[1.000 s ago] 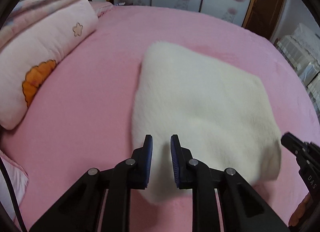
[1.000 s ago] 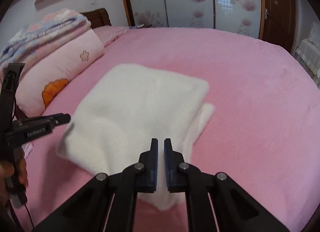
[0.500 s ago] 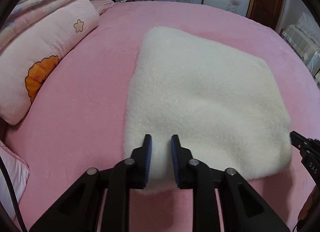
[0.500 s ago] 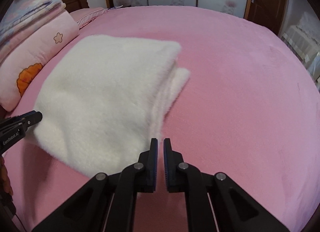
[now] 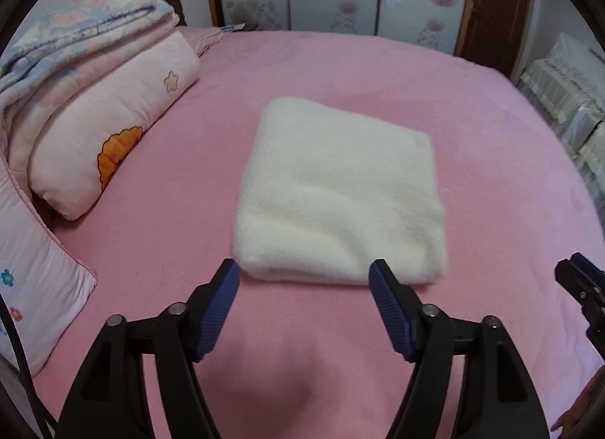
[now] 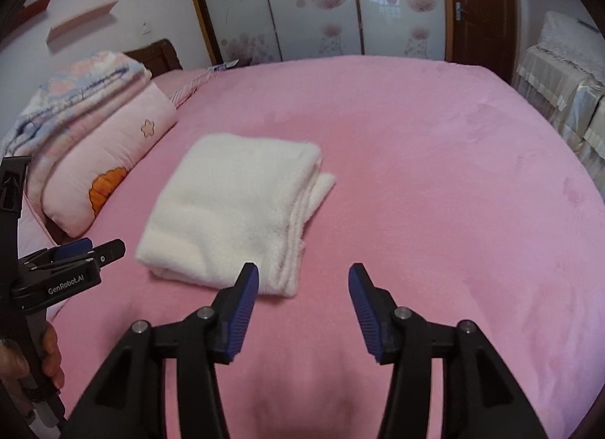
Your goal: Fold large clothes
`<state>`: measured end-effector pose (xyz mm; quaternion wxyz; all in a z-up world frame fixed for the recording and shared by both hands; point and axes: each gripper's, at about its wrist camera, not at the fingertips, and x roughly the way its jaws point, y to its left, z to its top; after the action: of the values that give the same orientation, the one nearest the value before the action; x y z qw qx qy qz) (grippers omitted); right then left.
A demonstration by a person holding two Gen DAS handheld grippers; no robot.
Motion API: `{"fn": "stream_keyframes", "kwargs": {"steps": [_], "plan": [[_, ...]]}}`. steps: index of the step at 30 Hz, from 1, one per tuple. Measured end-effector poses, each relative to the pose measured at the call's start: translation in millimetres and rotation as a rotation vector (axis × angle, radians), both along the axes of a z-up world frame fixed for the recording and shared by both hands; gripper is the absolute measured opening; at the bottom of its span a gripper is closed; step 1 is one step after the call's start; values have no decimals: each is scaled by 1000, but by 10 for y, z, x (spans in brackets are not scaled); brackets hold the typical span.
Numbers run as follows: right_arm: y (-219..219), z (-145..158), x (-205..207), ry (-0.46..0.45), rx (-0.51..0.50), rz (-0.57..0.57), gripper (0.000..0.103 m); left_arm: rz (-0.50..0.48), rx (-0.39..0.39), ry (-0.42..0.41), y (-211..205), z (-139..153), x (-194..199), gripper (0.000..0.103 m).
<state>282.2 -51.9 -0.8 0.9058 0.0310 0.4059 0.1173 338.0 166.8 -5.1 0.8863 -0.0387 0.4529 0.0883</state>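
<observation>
Two grippers hang over the pink bed (image 5: 491, 129), both with jaws spread and nothing between them; each has just been opening, and the fleece is free of both. In the left wrist view the left gripper (image 5: 304, 274) sits just short of the near edge of the fleece (image 5: 340, 197), its blue pads (image 5: 219, 306) apart on either side of that fold without touching it. The white fleece lies folded into a thick square at the middle of the bed, flat, its stacked edges showing along the side toward 3 o'clock in the right wrist view. There the right gripper (image 6: 303, 276) points at bare sheet off the fleece's near corner, the fleece lying toward 10 o'clock of it. At 9 o'clock from the fleece, well apart from it, a pink pillow (image 5: 113, 136) with an orange flower lies under a folded quilt (image 5: 83, 34). A hand (image 6: 49, 356) grips the left tool's handle at the 8 o'clock edge of the right view. Flowered sliding doors (image 6: 321, 4) stand at 12 o'clock beyond the bed.
</observation>
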Motion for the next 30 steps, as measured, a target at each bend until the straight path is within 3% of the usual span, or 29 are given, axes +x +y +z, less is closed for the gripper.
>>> {"fn": "stream_keyframes", "kwargs": {"steps": [1, 3, 6, 14, 21, 30], "plan": [[-64, 79, -81, -4, 7, -9, 50, -9, -10, -12, -55, 88, -92, 85], [-223, 232, -285, -5, 32, -19, 50, -47, -22, -21, -211, 250, -284, 88], [-448, 383, -589, 6, 46, -26, 50, -101, -13, -9, -476, 423, -564, 89], [-872, 681, -1629, -62, 21, -29, 51, -93, -45, -44, -1052, 763, -1478, 89], [-1156, 709, -2468, -115, -21, -71, 70, -117, -20, -86, -1565, 838, -2339, 89], [-1322, 498, -3111, -94, -15, -115, 73, -132, -30, -93, -1937, 682, -3115, 89]]}}
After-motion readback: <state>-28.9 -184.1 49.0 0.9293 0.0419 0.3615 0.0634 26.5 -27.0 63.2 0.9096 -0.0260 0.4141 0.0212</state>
